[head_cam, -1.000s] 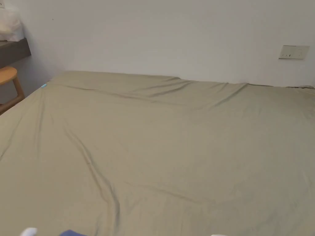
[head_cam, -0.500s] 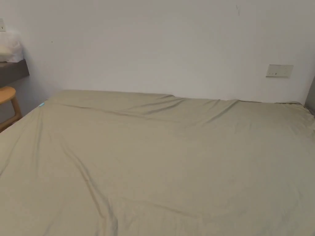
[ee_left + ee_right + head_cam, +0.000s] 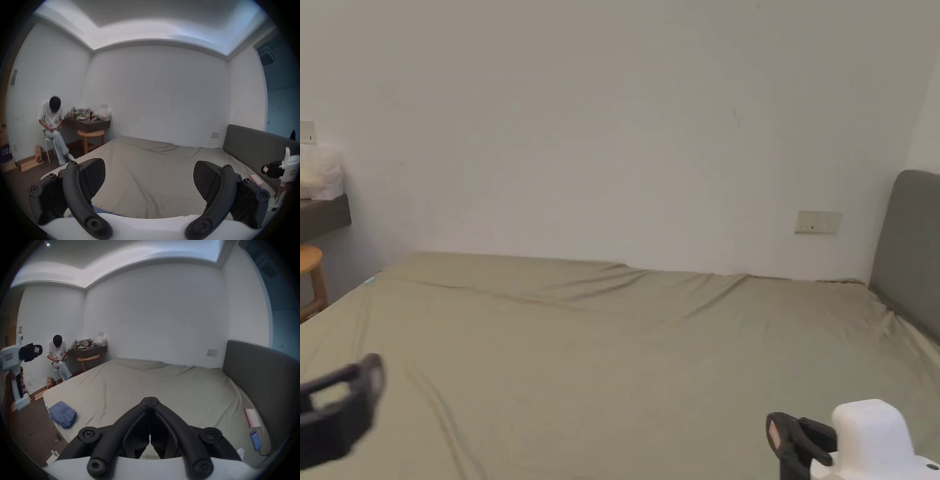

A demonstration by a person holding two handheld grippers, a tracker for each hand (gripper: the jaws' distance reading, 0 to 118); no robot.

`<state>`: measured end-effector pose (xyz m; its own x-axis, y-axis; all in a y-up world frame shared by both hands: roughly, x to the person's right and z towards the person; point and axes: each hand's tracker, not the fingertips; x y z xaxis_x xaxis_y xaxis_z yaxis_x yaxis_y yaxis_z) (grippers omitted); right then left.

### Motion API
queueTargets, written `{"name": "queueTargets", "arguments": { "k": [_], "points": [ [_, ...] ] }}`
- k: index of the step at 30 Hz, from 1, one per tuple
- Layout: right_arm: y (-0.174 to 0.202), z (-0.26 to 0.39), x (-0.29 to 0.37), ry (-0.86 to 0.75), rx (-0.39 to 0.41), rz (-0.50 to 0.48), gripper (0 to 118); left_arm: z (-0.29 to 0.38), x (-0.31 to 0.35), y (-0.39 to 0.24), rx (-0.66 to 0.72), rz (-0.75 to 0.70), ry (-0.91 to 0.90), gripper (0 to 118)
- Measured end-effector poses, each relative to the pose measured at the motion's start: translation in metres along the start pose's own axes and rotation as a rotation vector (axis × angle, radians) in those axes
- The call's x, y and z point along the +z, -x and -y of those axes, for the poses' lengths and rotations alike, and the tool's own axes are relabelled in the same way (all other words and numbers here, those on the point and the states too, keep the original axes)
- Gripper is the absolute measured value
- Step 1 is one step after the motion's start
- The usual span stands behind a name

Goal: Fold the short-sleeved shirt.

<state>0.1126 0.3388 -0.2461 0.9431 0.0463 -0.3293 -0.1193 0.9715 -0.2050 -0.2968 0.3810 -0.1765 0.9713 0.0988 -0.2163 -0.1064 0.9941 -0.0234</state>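
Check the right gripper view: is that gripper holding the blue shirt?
No. The right gripper is shut on nothing, while the shirt lies apart near the bed's corner.

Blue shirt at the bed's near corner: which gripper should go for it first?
Left, probably. The blue shirt lies bunched on the left gripper's side, and its jaws are wide open. The right gripper is shut and farther away.

Left gripper [image 3: 337, 406] is blurring, cut at the head view's edge; shelf clutter [image 3: 81, 112] is reading too small to identify.
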Motion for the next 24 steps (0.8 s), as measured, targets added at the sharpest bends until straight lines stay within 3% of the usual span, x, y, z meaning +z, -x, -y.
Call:
{"name": "queueTargets", "arguments": {
  "k": [5, 8, 12, 14, 15, 17, 19, 20, 24],
  "points": [
    [0.017, -0.007, 0.026, -0.078, 0.081, 0.087, 7, 0.028, 0.018, -0.091, -0.118, 0.013, -0.036, 114],
    [0.026, -0.004, 0.037, -0.133, 0.134, 0.127, 10, 0.040, 0.020, -0.122, -0.083, 0.027, 0.014, 114],
    [0.027, -0.002, 0.045, -0.139, 0.095, 0.123, 14, 0.051, 0.022, -0.141, 0.030, 0.130, 0.070, 114],
    [0.026, 0.000, 0.046, -0.137, 0.095, 0.132, 30, 0.052, 0.024, -0.152, 0.044, 0.124, 0.101, 114],
    [0.026, 0.001, 0.047, -0.141, 0.096, 0.138, 49, 0.053, 0.024, -0.153, 0.037, 0.120, 0.123, 114],
    [0.025, 0.001, 0.047, -0.143, 0.090, 0.158, 69, 0.054, 0.024, -0.153, 0.026, 0.103, 0.114, 114],
    [0.024, 0.000, 0.045, -0.107, 0.082, 0.165, 110, 0.052, 0.027, -0.159, 0.010, 0.101, 0.079, 114],
    [0.022, 0.002, 0.048, -0.122, 0.071, 0.150, 118, 0.051, 0.028, -0.157, 0.011, 0.108, 0.069, 114],
    [0.020, -0.002, 0.052, -0.143, 0.041, 0.148, 118, 0.045, 0.034, -0.157, 0.027, 0.140, 0.030, 118]
  ]
}}
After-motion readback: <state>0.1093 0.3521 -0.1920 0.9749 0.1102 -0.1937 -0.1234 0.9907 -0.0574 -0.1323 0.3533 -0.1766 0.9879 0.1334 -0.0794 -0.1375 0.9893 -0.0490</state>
